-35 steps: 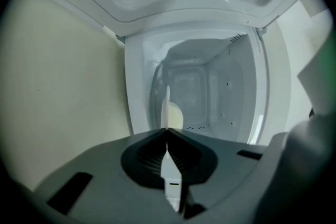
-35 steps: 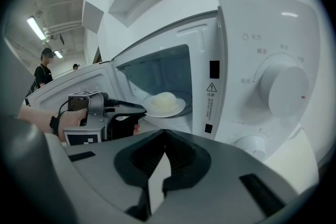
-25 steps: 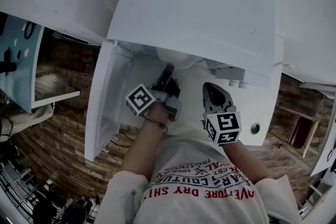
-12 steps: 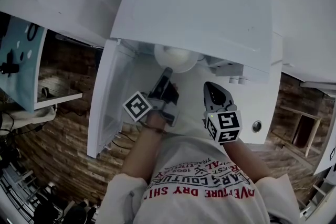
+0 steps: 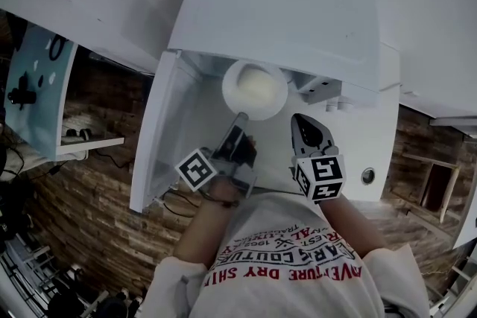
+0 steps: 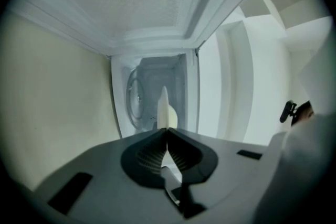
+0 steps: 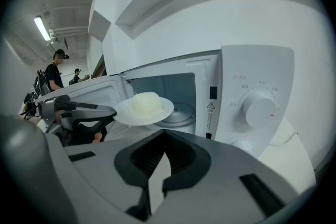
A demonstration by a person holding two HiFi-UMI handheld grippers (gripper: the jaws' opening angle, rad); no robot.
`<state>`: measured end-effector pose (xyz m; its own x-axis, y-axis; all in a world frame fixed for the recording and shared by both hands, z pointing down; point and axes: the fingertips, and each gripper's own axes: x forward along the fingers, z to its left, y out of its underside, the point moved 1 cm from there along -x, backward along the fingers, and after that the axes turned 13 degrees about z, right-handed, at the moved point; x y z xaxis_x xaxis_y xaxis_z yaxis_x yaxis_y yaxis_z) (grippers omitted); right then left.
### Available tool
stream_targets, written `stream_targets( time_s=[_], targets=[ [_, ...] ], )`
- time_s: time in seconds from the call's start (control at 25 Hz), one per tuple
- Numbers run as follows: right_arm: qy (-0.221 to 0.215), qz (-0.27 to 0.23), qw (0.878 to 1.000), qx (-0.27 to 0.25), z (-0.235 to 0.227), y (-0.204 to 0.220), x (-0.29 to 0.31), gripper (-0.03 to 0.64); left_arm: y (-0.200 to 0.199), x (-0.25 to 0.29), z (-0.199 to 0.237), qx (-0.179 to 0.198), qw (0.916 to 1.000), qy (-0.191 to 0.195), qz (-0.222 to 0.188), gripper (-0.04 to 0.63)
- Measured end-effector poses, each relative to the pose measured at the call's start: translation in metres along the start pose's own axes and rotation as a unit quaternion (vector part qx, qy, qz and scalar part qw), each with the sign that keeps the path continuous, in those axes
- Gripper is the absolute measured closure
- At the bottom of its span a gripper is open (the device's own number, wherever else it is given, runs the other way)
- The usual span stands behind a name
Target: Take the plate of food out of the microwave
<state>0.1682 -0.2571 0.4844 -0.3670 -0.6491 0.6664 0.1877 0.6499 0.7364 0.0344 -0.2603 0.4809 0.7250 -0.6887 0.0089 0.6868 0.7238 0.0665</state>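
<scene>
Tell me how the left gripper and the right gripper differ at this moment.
The left gripper is clamped on the rim of the round white plate of pale food; the right gripper is shut on nothing. The left gripper reaches to the mouth of the open white microwave; the right gripper hangs back, facing its dial panel. Both have dark jaws closed together and carry a marker cube.

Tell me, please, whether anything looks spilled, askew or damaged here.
Nothing stands out. The plate sits close to level, pinched at its rim by the left gripper, with the pale food heaped in its middle. No spill shows on it or by the microwave.
</scene>
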Motion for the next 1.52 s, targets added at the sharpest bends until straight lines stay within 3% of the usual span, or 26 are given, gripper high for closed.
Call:
stream_targets(
  time_s=[0.48, 0.8, 1.04, 1.52],
  targets=[
    [0.020, -0.061, 0.998, -0.030, 0.005, -0.010, -0.050, 0.607, 0.040, -0.047, -0.040, 0.022, 0.9995, 0.024, 0.000, 0.583],
    [0.033, -0.112, 0.992, -0.054, 0.007, -0.030, -0.084, 0.607, 0.052, -0.052, -0.077, 0.047, 0.9971, 0.060, -0.002, 0.583],
    [0.035, -0.125, 0.990, -0.057, 0.011, -0.034, -0.093, 0.607, 0.051, -0.054, -0.093, 0.063, 0.9952, 0.075, -0.001, 0.583],
    [0.022, -0.126, 0.989, -0.076, 0.021, -0.038, -0.092, 0.607, 0.047, -0.057, -0.097, 0.059, 0.9948, 0.083, -0.007, 0.583]
  ],
)
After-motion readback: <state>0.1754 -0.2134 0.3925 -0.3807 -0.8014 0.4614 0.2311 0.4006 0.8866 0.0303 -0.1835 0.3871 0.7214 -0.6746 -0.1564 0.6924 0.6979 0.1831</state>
